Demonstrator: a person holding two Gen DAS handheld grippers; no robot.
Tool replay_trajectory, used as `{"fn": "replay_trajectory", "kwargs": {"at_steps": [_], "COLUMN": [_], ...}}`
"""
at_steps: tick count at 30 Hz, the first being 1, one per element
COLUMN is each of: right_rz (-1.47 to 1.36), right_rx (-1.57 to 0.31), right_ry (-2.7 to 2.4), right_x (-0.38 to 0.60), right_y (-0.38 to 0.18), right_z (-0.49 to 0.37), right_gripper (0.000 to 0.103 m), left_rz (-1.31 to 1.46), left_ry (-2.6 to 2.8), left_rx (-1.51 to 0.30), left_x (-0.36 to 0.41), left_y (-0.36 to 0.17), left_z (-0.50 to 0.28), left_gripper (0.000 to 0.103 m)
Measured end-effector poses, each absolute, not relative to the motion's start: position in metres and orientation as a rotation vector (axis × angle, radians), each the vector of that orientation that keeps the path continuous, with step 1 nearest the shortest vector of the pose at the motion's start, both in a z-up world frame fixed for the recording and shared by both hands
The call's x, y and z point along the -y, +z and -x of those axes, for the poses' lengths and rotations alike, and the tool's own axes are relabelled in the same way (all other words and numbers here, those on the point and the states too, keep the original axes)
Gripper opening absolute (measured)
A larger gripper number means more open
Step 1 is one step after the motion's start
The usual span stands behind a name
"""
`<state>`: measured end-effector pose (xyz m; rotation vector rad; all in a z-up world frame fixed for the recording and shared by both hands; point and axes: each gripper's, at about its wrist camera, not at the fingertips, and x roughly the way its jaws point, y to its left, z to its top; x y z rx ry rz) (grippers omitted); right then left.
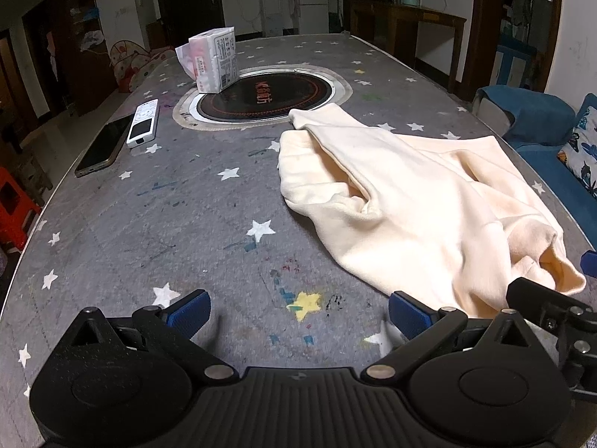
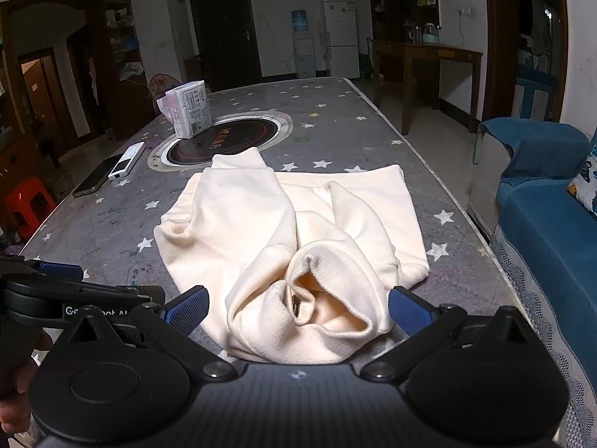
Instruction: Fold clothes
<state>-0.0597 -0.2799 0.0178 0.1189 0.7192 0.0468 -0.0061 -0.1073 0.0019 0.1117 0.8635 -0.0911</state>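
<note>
A cream sweatshirt [image 2: 261,224] lies on the grey star-print table, both sleeves folded in over its body and its neck opening [image 2: 309,298] nearest me. In the left wrist view the sweatshirt [image 1: 410,194] lies to the right. My right gripper [image 2: 298,311] is open, its blue pads either side of the collar, holding nothing. My left gripper [image 1: 298,315] is open and empty, low over bare table left of the garment. The left gripper [image 2: 59,280] also shows at the left edge of the right wrist view.
A round inset hotplate [image 1: 265,93] sits mid-table with a tissue pack [image 1: 214,59] on its rim. A white remote [image 1: 143,123] and a dark phone [image 1: 100,149] lie near the left edge. A blue sofa [image 2: 552,231] stands to the right, a red stool [image 1: 15,205] to the left.
</note>
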Motion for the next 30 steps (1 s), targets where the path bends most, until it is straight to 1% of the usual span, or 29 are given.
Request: {"fn": "replay_trajectory", "kwargs": {"at_steps": [19,25,30], "right_rz": [-0.117,-0.102,-0.1], "right_rx": [-0.697,-0.692,-0.691], "right_ry": [0.063,0.082,0.112], "right_x": [0.289,0.288,0.288], "right_y": [0.021,0.023,0.024], "right_z": [0.042,0.035,0.028], "right_gripper": [0.102,0.101,0.097], "left_rz": [-0.155,-0.172,-0.18], "left_ry": [-0.089,-0.086,-0.083], "left_rx": [-0.861,-0.861,-0.863], "left_x": [0.118,0.121,0.122], "left_y": [0.004,0.004,0.003], "left_z": [-0.018,-0.029,-0.034], "left_gripper": [0.103,0.103,0.103]}}
